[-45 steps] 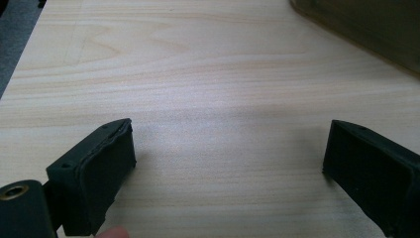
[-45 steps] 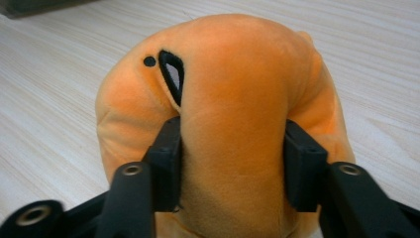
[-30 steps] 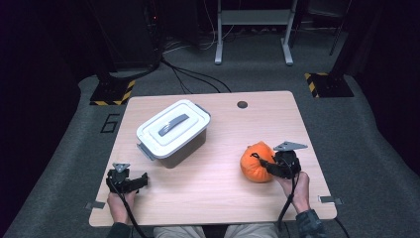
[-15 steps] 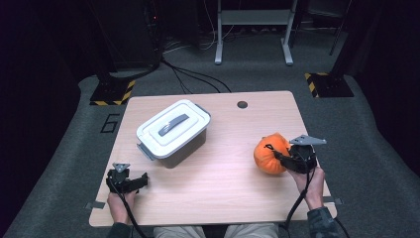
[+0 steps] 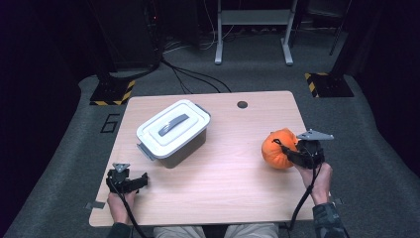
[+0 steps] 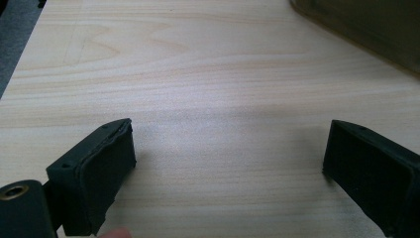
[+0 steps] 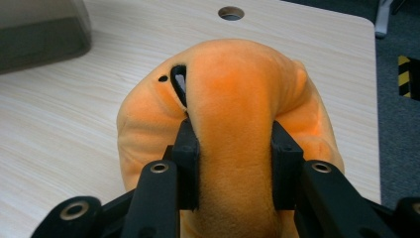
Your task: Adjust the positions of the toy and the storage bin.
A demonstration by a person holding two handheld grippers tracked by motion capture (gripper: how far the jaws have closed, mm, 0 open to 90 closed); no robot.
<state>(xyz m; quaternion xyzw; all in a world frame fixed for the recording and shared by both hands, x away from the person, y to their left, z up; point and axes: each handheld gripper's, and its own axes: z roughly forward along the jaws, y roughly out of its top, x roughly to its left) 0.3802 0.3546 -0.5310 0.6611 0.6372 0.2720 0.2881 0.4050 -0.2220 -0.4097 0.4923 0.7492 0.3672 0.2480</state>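
Observation:
An orange plush toy [image 5: 277, 148] sits near the table's right edge, pinched by my right gripper [image 5: 289, 151]. In the right gripper view the two black jaws squeeze a thick fold of the orange plush [image 7: 233, 124], and my right gripper [image 7: 232, 163] is shut on it. My left gripper [image 5: 132, 181] rests at the front left of the table. Its fingers [image 6: 96, 173] stand wide apart over bare wood in the left gripper view, with my left gripper [image 6: 228, 171] holding nothing.
A white lidded box [image 5: 173, 131] with a grey handle stands at the back left of the wooden table [image 5: 228, 198]. A round cable hole [image 5: 242, 104] lies near the far edge. Dark carpet and stand legs surround the table.
My right gripper has carried the orange plush to the right and slightly away from me, toward the table's right edge. The left gripper has stayed put.

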